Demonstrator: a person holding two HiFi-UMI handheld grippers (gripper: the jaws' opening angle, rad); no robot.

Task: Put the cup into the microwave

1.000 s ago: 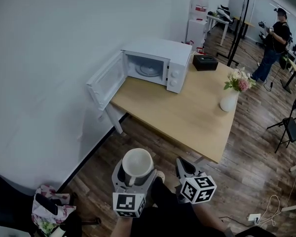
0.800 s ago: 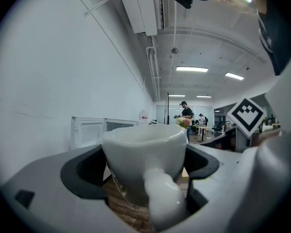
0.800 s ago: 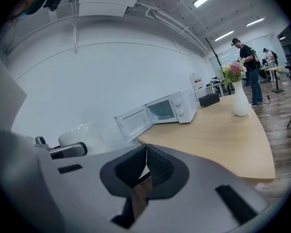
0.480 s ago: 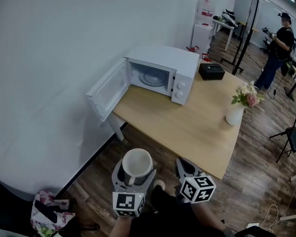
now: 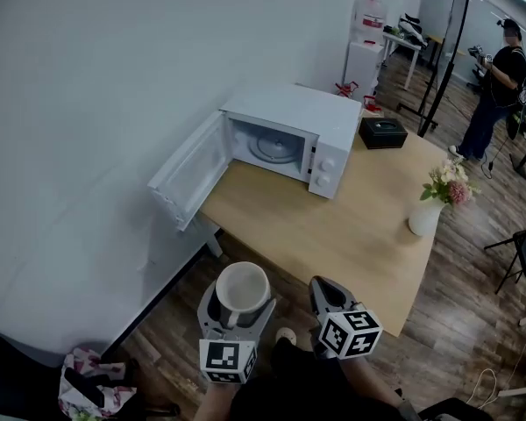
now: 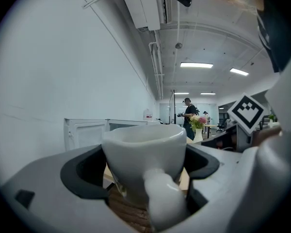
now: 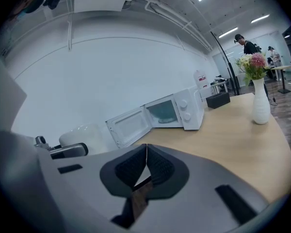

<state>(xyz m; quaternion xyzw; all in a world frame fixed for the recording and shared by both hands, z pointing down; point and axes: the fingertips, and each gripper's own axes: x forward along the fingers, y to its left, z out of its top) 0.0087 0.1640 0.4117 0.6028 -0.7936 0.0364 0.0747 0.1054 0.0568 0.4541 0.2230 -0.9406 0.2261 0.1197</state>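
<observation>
My left gripper [image 5: 238, 300] pinches the white cup [image 5: 243, 286] over the wood floor [image 5: 171, 318], near the table's [image 5: 351, 226] near edge. My right gripper [image 5: 324, 292] is pressed together with nothing in it. The white microwave [image 5: 289, 134] stands open at the table's far left corner.

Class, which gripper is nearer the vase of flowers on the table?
Right. The right gripper hangs off the table's near edge, below the vase; the left gripper, holding the cup, is farther left.

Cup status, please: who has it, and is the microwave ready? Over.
Left gripper shut on cup, upright, short of the table. Right gripper shut, empty. Microwave door open, path looks clear.
</observation>
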